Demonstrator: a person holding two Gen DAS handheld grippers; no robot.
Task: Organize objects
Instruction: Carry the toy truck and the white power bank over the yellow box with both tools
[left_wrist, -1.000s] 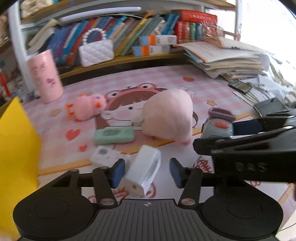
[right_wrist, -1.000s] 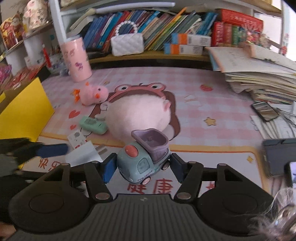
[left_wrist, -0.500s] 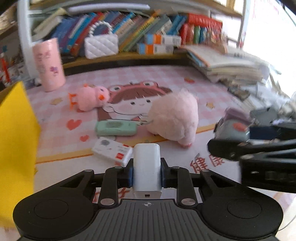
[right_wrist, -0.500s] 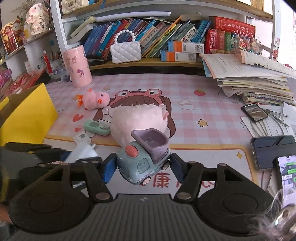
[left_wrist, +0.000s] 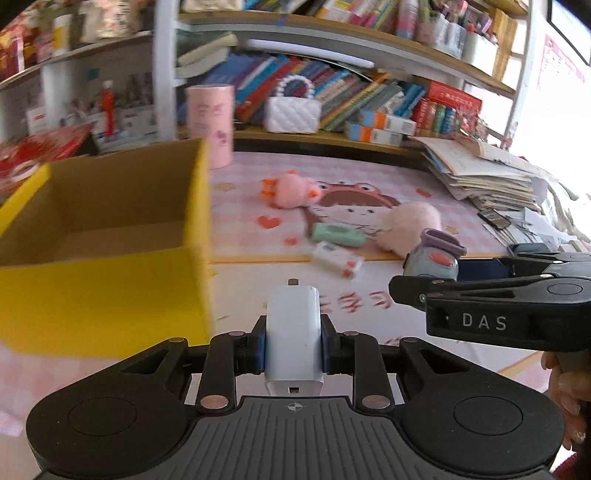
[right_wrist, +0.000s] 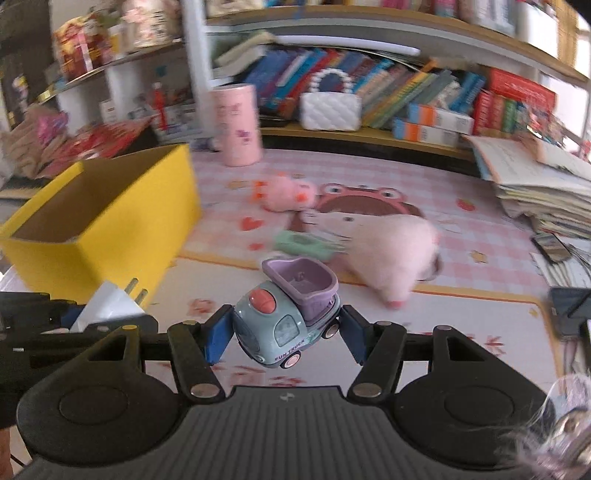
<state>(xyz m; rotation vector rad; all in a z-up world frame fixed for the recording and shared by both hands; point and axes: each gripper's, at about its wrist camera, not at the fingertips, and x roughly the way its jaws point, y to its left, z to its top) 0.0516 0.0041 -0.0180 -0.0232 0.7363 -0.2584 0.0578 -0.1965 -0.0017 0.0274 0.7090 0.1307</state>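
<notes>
My left gripper (left_wrist: 293, 349) is shut on a white charger plug (left_wrist: 293, 334), held above the mat just right of an open yellow box (left_wrist: 110, 291). My right gripper (right_wrist: 282, 334) is shut on a blue and purple toy truck (right_wrist: 286, 314), lifted off the mat. The truck (left_wrist: 434, 258) and right gripper also show in the left wrist view, to the right. The plug (right_wrist: 110, 302) and the yellow box (right_wrist: 122, 229) show at the left in the right wrist view. The box looks empty inside.
On the pink mat lie a pink chick plush (left_wrist: 295, 188), a round pink plush (right_wrist: 397, 254), a green case (left_wrist: 338, 234) and a small white packet (left_wrist: 338, 260). A pink cup (right_wrist: 236, 123), a white purse (right_wrist: 330, 107) and bookshelves stand behind. Stacked papers (left_wrist: 487, 173) and phones lie right.
My left gripper closed on the white plug, lifted it and swung left toward the yellow box. My right gripper lifted the truck and also turned left; the box is now near.
</notes>
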